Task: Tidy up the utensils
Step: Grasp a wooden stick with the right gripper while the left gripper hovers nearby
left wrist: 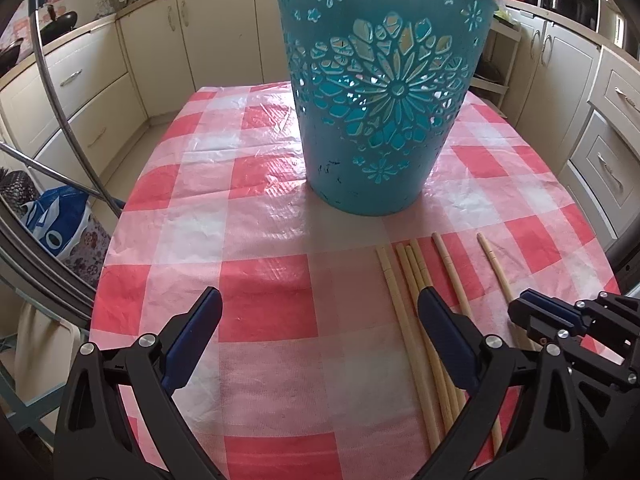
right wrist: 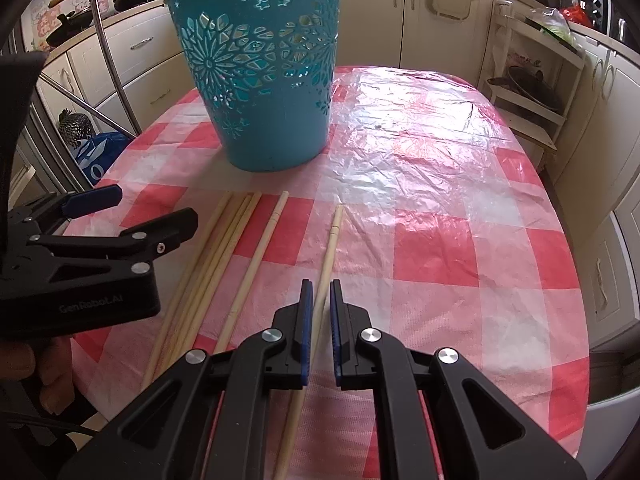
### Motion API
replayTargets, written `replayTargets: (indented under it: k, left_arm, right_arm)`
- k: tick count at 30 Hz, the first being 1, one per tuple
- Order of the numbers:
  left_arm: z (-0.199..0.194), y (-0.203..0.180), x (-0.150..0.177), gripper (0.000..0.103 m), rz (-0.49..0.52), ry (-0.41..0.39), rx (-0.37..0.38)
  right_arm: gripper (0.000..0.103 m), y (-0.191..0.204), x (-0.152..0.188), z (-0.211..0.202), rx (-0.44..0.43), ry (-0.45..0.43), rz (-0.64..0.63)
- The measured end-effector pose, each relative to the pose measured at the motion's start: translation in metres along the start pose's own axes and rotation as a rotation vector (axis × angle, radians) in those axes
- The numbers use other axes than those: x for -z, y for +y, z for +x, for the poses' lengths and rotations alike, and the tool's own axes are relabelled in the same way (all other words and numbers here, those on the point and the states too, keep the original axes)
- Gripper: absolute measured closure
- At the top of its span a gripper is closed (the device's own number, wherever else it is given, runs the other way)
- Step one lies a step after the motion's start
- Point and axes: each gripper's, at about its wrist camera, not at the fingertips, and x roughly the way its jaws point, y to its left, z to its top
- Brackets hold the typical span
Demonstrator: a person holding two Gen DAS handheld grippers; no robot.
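Observation:
A teal cut-out basket (left wrist: 384,100) (right wrist: 264,80) stands upright at the middle of the checked table (left wrist: 260,200) (right wrist: 440,200). Several pale wooden chopsticks (left wrist: 404,280) (right wrist: 224,248) lie side by side in front of it, with one more (right wrist: 260,252) a little apart. My right gripper (right wrist: 321,286) (left wrist: 518,310) is shut on the rightmost chopstick (right wrist: 332,240) (left wrist: 496,268), which lies on the cloth and runs between its blue pads. My left gripper (left wrist: 320,304) (right wrist: 158,203) is open and empty, just left of the chopstick bundle, with its right finger (left wrist: 436,312) over it.
Cream kitchen cabinets (left wrist: 100,80) ring the table. A blue bag (left wrist: 56,220) and a metal frame (left wrist: 60,176) sit off the left edge. A white rack (right wrist: 532,92) stands at the far right. A person's hand (right wrist: 48,368) holds the left gripper.

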Motion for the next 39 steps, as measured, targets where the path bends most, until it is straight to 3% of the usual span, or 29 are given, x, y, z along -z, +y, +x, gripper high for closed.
replayTargets:
  k: [12,18,23,30,35,37,39]
  left_arm:
    - [0.011,0.005,0.0,0.009,-0.012,0.043,-0.001]
    - [0.014,0.001,-0.002,0.01,0.007,0.043,-0.019]
    - [0.02,-0.009,-0.006,0.027,0.045,0.046,-0.031]
    - [0.021,-0.018,-0.013,0.058,0.069,0.047,0.039]
    - [0.024,-0.025,-0.018,0.065,0.093,0.06,0.068]
    - [0.024,-0.03,-0.021,0.094,0.118,0.067,0.101]
    - [0.025,-0.029,-0.022,0.098,0.116,0.081,0.132]
  right_arm:
    - [0.091,0.0,-0.001,-0.002,-0.007,-0.001,0.01]
    - [0.084,-0.001,-0.002,-0.003,-0.012,-0.004,0.012]
    - [0.084,0.002,-0.007,0.002,-0.012,0.001,0.0]
    - [0.084,0.009,-0.016,0.015,0.025,0.029,-0.05]
    - [0.084,0.009,-0.026,0.021,0.001,0.082,-0.099]
    - [0.088,0.009,-0.028,0.022,-0.013,0.092,-0.106]
    - [0.096,0.009,-0.027,0.022,-0.03,0.091,-0.11]
